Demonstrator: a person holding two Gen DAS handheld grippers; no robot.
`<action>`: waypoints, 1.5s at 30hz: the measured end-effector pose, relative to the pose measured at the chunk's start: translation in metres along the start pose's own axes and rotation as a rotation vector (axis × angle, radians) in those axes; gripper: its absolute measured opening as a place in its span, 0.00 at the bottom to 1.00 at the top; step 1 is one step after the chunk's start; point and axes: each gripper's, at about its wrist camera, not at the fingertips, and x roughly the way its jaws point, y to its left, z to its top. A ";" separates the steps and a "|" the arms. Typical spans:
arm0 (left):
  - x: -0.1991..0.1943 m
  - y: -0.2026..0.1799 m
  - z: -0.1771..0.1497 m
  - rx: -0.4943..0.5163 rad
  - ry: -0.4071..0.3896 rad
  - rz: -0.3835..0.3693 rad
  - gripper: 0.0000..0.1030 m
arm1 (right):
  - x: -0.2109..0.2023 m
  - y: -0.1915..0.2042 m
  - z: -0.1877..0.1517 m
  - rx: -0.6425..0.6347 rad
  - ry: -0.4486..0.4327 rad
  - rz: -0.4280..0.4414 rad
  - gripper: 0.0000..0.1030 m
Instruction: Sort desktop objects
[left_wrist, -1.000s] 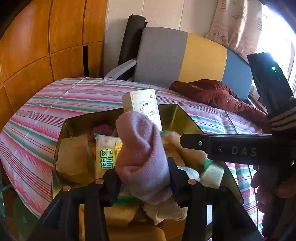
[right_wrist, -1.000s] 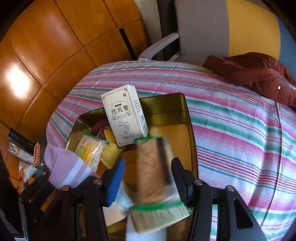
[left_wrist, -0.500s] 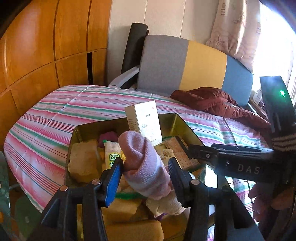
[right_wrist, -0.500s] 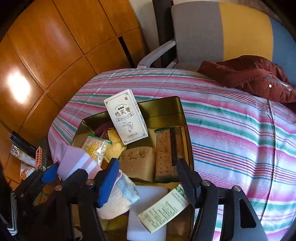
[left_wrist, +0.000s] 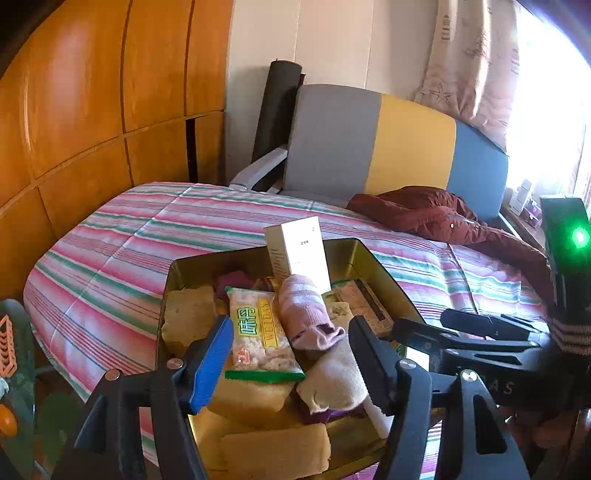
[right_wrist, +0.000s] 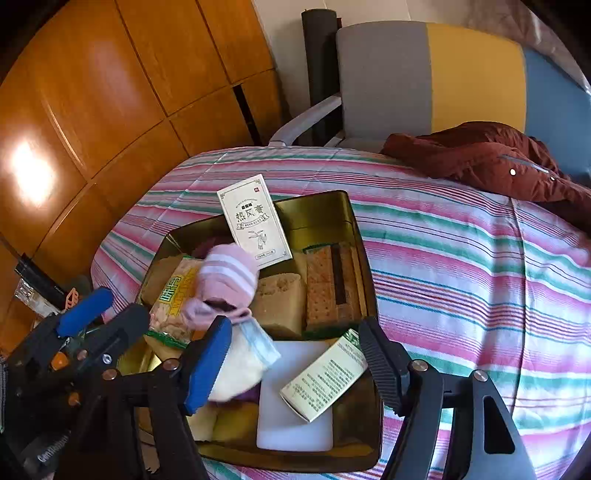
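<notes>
My left claw (left_wrist: 291, 360) and right claw (right_wrist: 291, 358) empty, jaws just opening wide. Sock (right_wrist: 225, 284) and crackers (right_wrist: 332, 284) lie in tin (right_wrist: 321, 206) on striped tabletop (right_wrist: 461, 266). Tin nearly full; little visibly left.

Tin (right_wrist: 364, 273): on the striped cloth (right_wrist: 461, 258), at its 8 o'clock part
Sock (right_wrist: 225, 284): in the tin, on the snack packet (right_wrist: 173, 299), toward 10 o'clock of the tin's middle
Upright box (right_wrist: 255, 221): leaning at the tin's 12 o'clock wall
Cracker pack (right_wrist: 332, 284): along the tin's 3 o'clock wall
Leaflet box (right_wrist: 325, 380): on the flat slab (right_wrist: 280, 417), at 6 o'clock
Jacket (right_wrist: 491, 158): on the cloth, 2 o'clock of the tin
Chair (right_wrist: 424, 74): behind the cloth, at 12 o'clock
</notes>
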 end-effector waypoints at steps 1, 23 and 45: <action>-0.002 0.001 0.000 -0.004 -0.003 0.003 0.64 | -0.001 0.000 -0.001 0.003 -0.003 -0.004 0.71; -0.052 -0.001 0.004 -0.045 -0.082 0.182 0.75 | -0.024 0.017 -0.045 -0.054 -0.038 -0.068 0.82; -0.043 -0.003 -0.004 -0.026 -0.071 0.181 0.58 | -0.027 0.024 -0.048 -0.096 -0.057 -0.119 0.84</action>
